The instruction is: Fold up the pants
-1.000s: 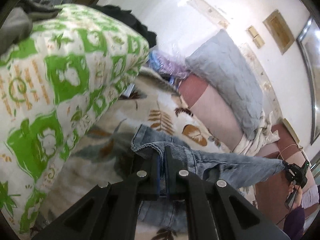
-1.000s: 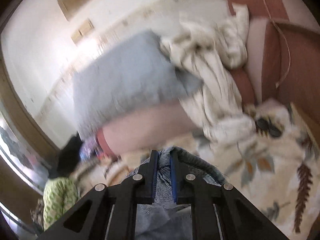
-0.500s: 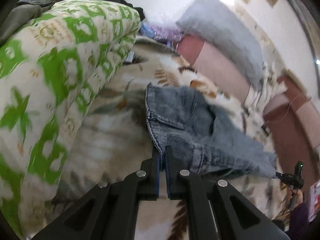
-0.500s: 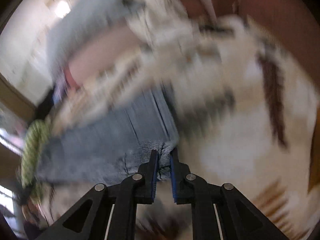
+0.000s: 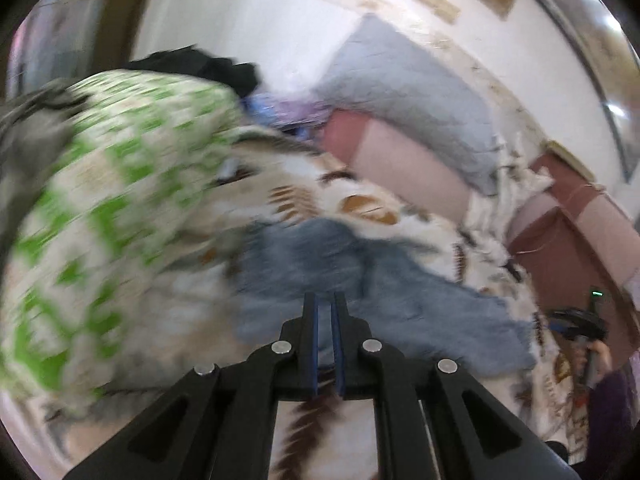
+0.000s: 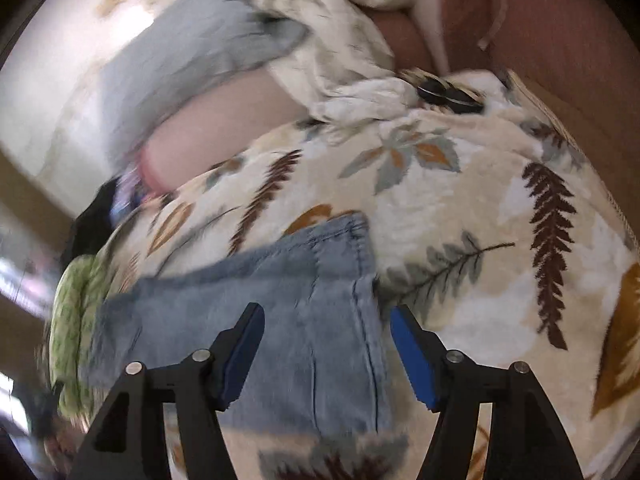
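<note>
Light blue jeans (image 6: pixel 300 320) lie spread on a cream blanket with a leaf print (image 6: pixel 480 200). My right gripper (image 6: pixel 326 316) hovers just over one end of the jeans. Its jaws are opening wide, the denim lies below the gap, and the blue pads do not touch it. In the left wrist view the jeans (image 5: pixel 360 280) stretch away to the right across the blanket (image 5: pixel 320 184). My left gripper (image 5: pixel 325 300) is shut above the near edge of the jeans, with only a thin slit between the pads. No cloth shows pinched there, though the view is blurred.
A bulky green-and-white quilt (image 5: pixel 100 200) is piled to the left of the jeans. Grey (image 5: pixel 408 92) and pink (image 5: pixel 408 172) pillows lean on the wall behind. Crumpled white cloth (image 6: pixel 332 40) and two black discs (image 6: pixel 440 92) lie by the red-brown bed frame (image 6: pixel 560 20). A hand (image 5: pixel 596 356) shows at the far right.
The right gripper came down to the blanket, opened and let the jeans end drop flat. The left gripper drew back and up from the edge it had pinched.
</note>
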The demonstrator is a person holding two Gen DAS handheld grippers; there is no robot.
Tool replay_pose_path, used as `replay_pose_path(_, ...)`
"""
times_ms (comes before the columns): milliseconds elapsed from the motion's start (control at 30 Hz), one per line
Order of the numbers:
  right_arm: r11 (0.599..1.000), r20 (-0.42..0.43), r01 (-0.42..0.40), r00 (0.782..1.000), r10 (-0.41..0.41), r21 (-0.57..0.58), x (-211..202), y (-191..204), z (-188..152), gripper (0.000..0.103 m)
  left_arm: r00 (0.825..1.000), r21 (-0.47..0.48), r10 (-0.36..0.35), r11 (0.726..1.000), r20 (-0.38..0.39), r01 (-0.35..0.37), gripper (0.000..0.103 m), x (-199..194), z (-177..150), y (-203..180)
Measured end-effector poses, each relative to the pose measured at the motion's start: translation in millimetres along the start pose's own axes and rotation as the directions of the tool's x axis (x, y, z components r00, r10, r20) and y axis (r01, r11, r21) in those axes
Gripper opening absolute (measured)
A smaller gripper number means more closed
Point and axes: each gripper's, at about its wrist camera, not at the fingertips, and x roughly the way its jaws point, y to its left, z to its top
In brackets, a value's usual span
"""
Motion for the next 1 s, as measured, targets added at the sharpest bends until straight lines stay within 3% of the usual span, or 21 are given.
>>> replay_pose_path(133,0.992,-0.108,0.023,0.994,-0.01,0.121,50.9,-15.3,16.0,0.067,0.999,0.001,-0.029,1.0,-0.023,0.029,0.008,48.8,10.7,-29.2)
replay_pose_path(167,0.988,-0.14,0.039,0.99,-0.018,0.146,61.6,-19.3,17.7,0.061,0.998,-0.016,-0.033,0.999,-0.051,0.033,0.008,67.5,9.0,-31.6)
replay_pose_path(200,0.986,-0.163,0.044,0.986,-0.018,0.158,68.7,-20.9,16.2,0.055,0.997,-0.02,-0.035,0.999,-0.073,0.034,0.008,80.2,5.5,-31.9)
replay_pose_path(267,0.988,-0.228,0.028,0.974,0.007,0.15,82.6,-19.3,15.9,0.025,0.994,0.009,0.009,1.0,-0.11,-0.008,0.008,98.2,-3.8,-31.7)
replay_pose_path(333,0.996,-0.264,0.033,0.964,-0.008,0.088,87.2,-8.7,14.7,0.014,0.976,0.022,0.097,0.995,-0.194,-0.094,0.008,117.2,-13.9,-21.9)
replay_pose_path(367,0.998,-0.264,0.037,0.964,-0.021,0.056,86.6,-1.1,16.5,0.013,0.966,-0.022,0.093,0.995,-0.24,-0.101,0.008,124.7,-17.8,-10.1)
replay_pose_path(433,0.999,-0.201,0.031,0.979,-0.026,0.019,76.1,12.7,25.4,0.012,0.967,-0.075,0.064,0.994,-0.248,-0.085,0.008,128.2,-18.8,-0.1)
replay_pose_path(500,0.999,-0.055,-0.036,0.998,0.036,0.007,49.2,27.6,43.1,0.011,0.971,-0.052,0.102,0.992,-0.215,-0.116,0.008,122.3,-17.9,3.2)
replay_pose_path(567,0.996,0.072,-0.085,0.994,0.085,-0.01,25.7,35.8,54.1,0.01,0.965,0.006,0.191,0.981,-0.18,-0.193,0.008,117.8,-18.3,2.4)
replay_pose_path(633,0.996,0.157,-0.089,0.983,0.092,-0.028,15.0,39.3,62.2,0.01,0.967,-0.019,0.175,0.983,-0.185,-0.182,0.008,118.0,-20.8,7.6)
replay_pose_path(733,0.999,0.141,-0.031,0.99,0.029,0.011,41.1,20.3,62.7,0.01,0.964,-0.023,0.18,0.982,-0.197,-0.188,0.008,121.8,-25.6,8.9)
replay_pose_path(800,0.996,0.048,0.049,0.997,-0.052,0.076,78.2,-4.7,53.2,0.014,0.964,-0.014,0.187,0.981,-0.188,-0.193,0.008,121.7,-23.0,6.4)
replay_pose_path(867,0.986,0.008,0.088,0.996,-0.09,0.14,90.2,-22.6,45.3,0.015,0.964,0.001,0.195,0.98,-0.184,-0.198,0.008,120.9,-22.4,4.5)
replay_pose_path(933,0.982,0.056,0.019,0.998,-0.03,0.187,77.8,-35.3,34.2,0.015,0.964,-0.005,0.193,0.98,-0.185,-0.197,0.008,121.0,-22.8,5.6)
replay_pose_path(1000,0.986,0.104,0.017,0.994,-0.034,0.166,54.8,-39.2,26.4,0.015,0.965,-0.024,0.181,0.982,-0.189,-0.189,0.008,120.8,-21.8,7.6)
